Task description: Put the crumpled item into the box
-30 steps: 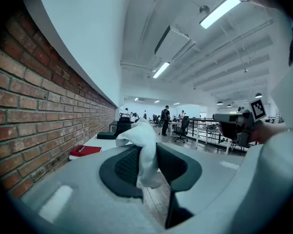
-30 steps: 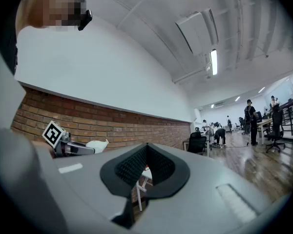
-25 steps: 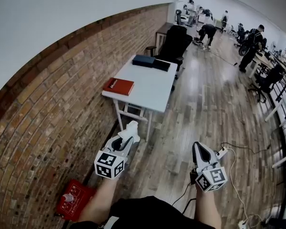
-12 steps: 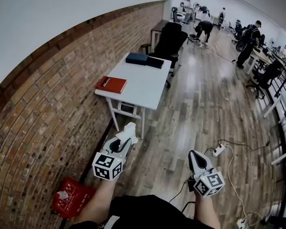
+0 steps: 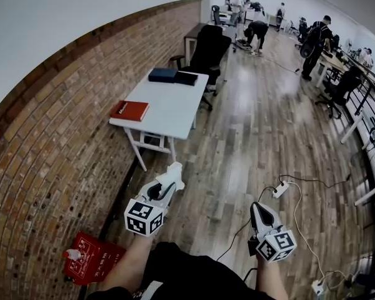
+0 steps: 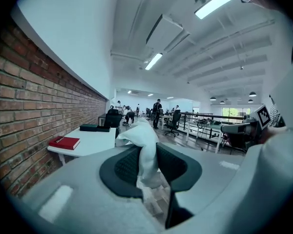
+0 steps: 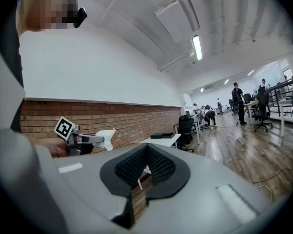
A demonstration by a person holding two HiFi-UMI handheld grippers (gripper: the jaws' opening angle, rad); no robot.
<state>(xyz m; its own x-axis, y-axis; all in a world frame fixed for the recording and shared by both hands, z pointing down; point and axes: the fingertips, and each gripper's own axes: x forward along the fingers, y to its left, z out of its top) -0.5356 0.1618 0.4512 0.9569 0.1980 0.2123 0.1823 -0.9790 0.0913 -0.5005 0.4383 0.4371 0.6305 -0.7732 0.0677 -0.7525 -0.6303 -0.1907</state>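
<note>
Crumpled item (image 6: 144, 145), white: the left tongs (image 5: 172, 179) are grasping it and holding it in the air over the wooden floor (image 5: 250, 142), well apart from the counter (image 5: 169, 108). The right tongs (image 7: 147, 152) are clenching on nothing. Progress: pickup is looking done, while delivery is waiting. Likely target is one of the dark boxes (image 5: 162, 74) at the counter's far end; which one I cannot tell.

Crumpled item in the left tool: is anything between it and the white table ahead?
Nothing visible does. The crumpled item is clamped in the left tool, and only bare wooden floor lies between it and the white table. The power strip lies off to the right, clear of that path.
</note>
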